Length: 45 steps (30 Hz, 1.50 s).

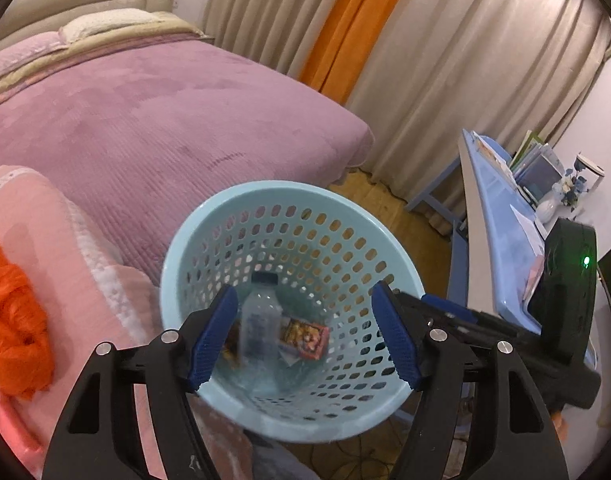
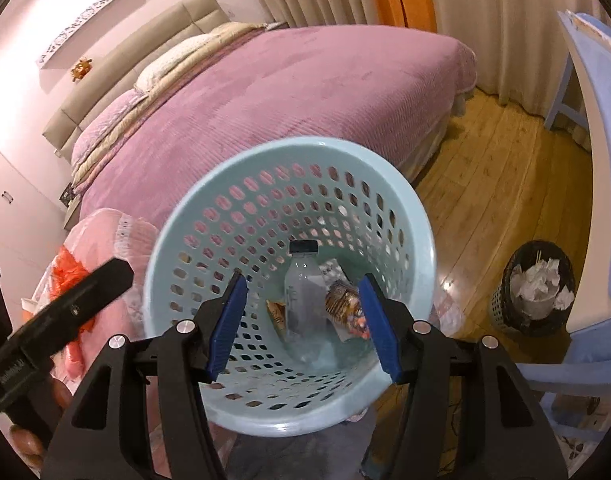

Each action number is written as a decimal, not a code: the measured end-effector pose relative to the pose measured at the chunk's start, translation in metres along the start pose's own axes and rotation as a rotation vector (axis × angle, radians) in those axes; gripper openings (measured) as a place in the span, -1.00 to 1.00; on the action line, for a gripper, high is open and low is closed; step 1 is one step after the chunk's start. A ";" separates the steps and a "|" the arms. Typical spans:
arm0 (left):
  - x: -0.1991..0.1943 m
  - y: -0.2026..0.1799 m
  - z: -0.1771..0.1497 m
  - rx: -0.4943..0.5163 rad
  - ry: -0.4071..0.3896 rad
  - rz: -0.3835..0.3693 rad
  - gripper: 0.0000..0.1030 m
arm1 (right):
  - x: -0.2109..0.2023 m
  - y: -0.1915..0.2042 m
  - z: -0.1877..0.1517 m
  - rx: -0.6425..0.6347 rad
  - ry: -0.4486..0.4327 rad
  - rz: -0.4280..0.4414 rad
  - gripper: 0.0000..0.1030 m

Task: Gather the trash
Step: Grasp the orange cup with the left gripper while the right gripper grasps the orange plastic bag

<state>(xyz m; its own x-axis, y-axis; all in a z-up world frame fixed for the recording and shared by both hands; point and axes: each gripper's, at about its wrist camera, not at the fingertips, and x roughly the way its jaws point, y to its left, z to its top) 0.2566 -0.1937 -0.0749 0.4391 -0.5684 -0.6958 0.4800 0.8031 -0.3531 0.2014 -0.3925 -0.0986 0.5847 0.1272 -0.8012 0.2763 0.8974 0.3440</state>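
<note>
Purple bedding covers the bed [image 2: 289,92] behind a light-blue perforated basket [image 2: 417,216] standing on the wooden floor [image 2: 485,184]. Both grippers hang over its mouth: the left gripper [image 1: 305,336] gapes with nothing between its blue pads, and the right gripper [image 2: 301,328] is likewise spread and empty. Inside the basket lie a clear plastic bottle [image 2: 303,292] with a black cap and crumpled snack wrappers [image 1: 305,338]. A dark wastebin [image 2: 537,292] of paper sits by the blue desk [image 2: 593,80].

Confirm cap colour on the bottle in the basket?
Black cap on the clear bottle, inside the light blue basket. Right wrist view shows it best.
</note>
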 end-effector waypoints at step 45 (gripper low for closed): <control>-0.276 0.269 -0.088 -0.403 -0.295 0.375 0.36 | 0.029 0.280 -0.046 -0.547 -0.014 0.171 0.24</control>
<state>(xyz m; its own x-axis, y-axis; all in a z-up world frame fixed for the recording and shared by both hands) 0.1974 0.1950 -0.0328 0.7413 -0.2137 -0.6362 -0.0464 0.9293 -0.3663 0.2603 -0.1180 -0.0477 0.5975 0.2879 -0.7484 -0.2564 0.9529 0.1618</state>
